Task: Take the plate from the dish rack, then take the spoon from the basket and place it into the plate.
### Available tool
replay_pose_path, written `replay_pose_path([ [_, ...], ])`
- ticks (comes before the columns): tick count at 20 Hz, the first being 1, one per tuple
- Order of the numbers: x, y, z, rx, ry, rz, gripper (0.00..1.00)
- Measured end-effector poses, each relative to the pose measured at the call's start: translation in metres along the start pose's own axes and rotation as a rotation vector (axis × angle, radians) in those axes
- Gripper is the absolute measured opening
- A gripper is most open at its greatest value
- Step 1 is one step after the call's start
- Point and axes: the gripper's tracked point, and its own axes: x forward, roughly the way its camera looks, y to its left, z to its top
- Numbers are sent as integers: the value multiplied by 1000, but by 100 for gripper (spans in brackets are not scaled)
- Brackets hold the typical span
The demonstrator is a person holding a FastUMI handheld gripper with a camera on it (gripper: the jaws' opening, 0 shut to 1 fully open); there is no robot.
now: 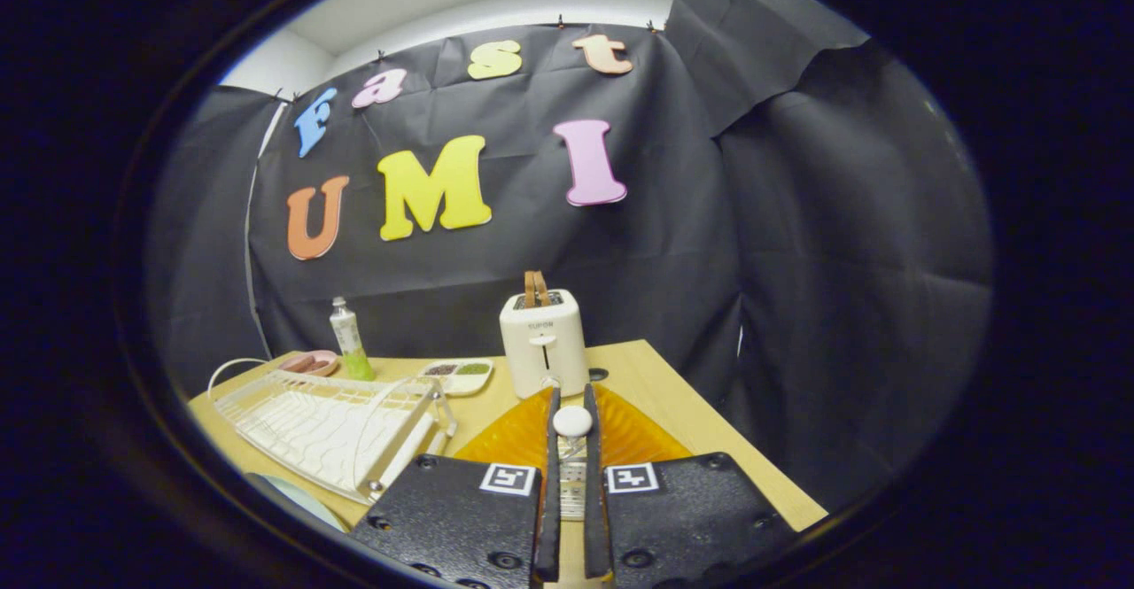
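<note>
My gripper is shut on the spoon. The spoon's white rounded end stands up between the fingertips and its shaft runs down the narrow gap between the fingers. Directly below and ahead of the fingers lies the orange ribbed basket. The white wire dish rack lies to the left of the fingers on the wooden table. A pale plate shows as a sliver on the table in front of the rack, lower left of the fingers.
A white toaster with bread in its slots stands just beyond the basket. Behind the rack are a green tube, a pink dish and a small white divided dish. The table's right edge drops off beside the basket.
</note>
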Motion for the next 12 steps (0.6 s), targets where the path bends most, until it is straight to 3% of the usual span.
replay_pose_path([
  [12, -114, 58, 111, 15, -125, 26, 16],
])
